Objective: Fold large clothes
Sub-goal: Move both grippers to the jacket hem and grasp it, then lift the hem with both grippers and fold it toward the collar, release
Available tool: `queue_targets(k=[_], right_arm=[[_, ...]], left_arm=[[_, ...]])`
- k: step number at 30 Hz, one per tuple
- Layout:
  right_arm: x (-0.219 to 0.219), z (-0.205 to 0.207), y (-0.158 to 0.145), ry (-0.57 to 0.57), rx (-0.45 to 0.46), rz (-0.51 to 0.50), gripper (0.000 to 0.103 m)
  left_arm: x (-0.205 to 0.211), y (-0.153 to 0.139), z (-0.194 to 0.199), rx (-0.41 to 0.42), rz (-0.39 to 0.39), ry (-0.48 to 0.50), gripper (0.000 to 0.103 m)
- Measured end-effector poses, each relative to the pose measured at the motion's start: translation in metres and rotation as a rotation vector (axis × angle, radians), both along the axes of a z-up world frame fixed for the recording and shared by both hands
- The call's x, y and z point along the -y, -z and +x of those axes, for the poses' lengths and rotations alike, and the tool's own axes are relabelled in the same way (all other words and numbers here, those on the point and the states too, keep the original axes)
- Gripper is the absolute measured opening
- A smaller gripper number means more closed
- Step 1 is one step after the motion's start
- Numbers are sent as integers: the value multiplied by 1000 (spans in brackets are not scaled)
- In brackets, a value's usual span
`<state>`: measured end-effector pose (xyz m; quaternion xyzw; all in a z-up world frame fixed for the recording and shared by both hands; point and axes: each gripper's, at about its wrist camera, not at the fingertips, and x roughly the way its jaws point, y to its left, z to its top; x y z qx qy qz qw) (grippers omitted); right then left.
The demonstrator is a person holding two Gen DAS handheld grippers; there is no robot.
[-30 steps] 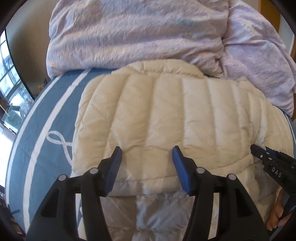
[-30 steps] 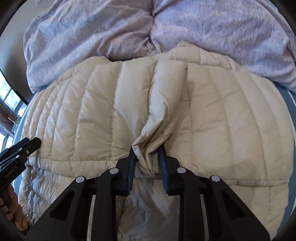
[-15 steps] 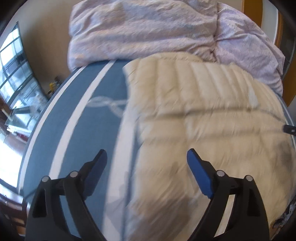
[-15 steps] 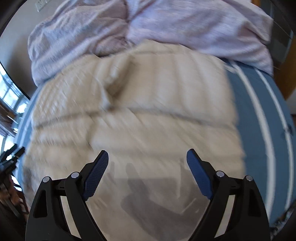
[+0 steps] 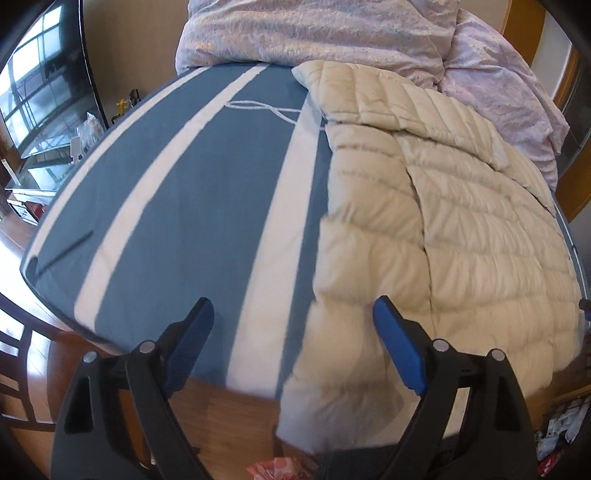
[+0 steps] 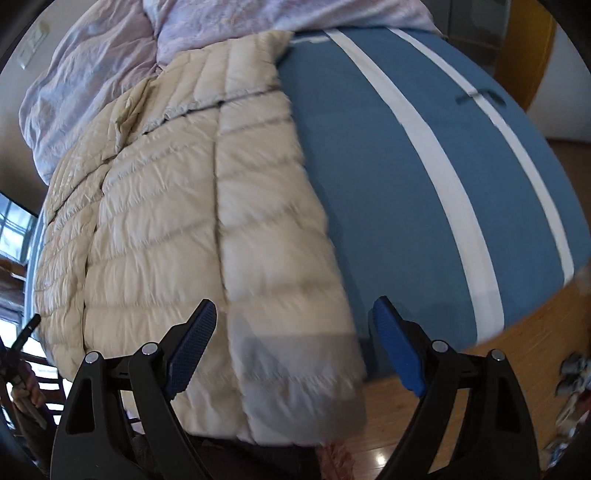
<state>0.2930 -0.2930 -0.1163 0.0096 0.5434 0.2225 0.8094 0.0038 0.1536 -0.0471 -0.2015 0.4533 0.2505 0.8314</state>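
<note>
A cream quilted puffer jacket (image 5: 443, 229) lies folded on a blue bed cover with white stripes (image 5: 177, 192); its near end hangs over the bed's front edge. It also shows in the right wrist view (image 6: 207, 221). My left gripper (image 5: 293, 347) is open and empty, held above the bed's front edge at the jacket's left side. My right gripper (image 6: 293, 347) is open and empty, above the jacket's right near corner. The tip of the left gripper (image 6: 26, 332) shows at the far left of the right wrist view.
A crumpled lilac duvet (image 5: 332, 33) is heaped at the head of the bed, behind the jacket. Wooden floor (image 6: 461, 406) lies below the bed's front edge. A dark chair (image 5: 14, 369) stands at the lower left. Windows and a low shelf (image 5: 44, 122) are at the left.
My right gripper has let go of the jacket fold and opened wide. Both grippers have pulled back and apart, left to the jacket's left side, right to its right side.
</note>
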Motion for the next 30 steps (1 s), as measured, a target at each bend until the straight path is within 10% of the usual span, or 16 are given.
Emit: queue_targets(k=[19,23,30], right_arm=[[28,-37,16,-40,-116,148,52],[28,-40,19,-56,-126,166,20],[19,-39,-9,-64,-41,155,9]], left_arm=[[48,3,-12,13,-15,69,51],[53,2,-11,-4,-5,77,23],[56,-11,-7,-19,46,95,8]])
